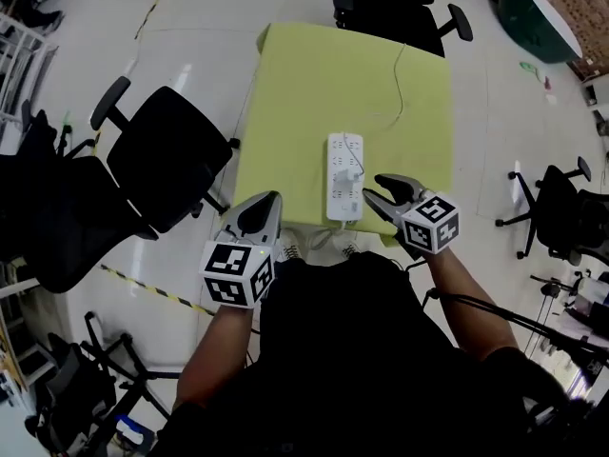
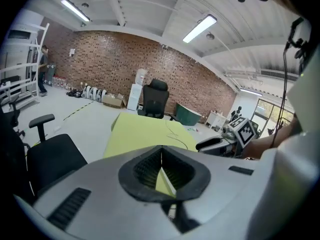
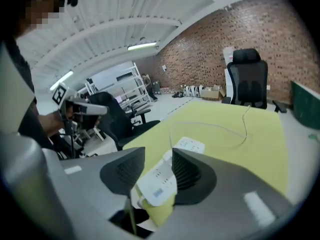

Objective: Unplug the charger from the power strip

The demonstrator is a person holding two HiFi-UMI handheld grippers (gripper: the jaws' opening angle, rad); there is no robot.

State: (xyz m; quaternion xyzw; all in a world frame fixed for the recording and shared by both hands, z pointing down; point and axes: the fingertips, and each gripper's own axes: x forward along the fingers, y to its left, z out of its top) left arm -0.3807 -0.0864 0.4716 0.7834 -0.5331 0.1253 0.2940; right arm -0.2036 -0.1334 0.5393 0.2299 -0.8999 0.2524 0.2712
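From where I stand this looks like the approach: the slim white plastic power strip (image 1: 343, 181), with its boxy charger (image 1: 354, 175), lies at six o'clock on the yellow-green cloth counter (image 1: 304, 84), the right hand-held gripper (image 1: 373, 187) gaping at its four o'clock and yet to pinch the charger, while the left hand-held gripper (image 1: 271, 200) waits closed and empty at eight o'clock.

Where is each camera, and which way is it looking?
Head view: on the person's head, looking down at table, power strip, left gripper, right gripper, forearms.
Left gripper view: behind its shut jaws, facing across the table; right gripper shows.
Right gripper view: behind its open jaws, facing the power strip.
All three share the table.
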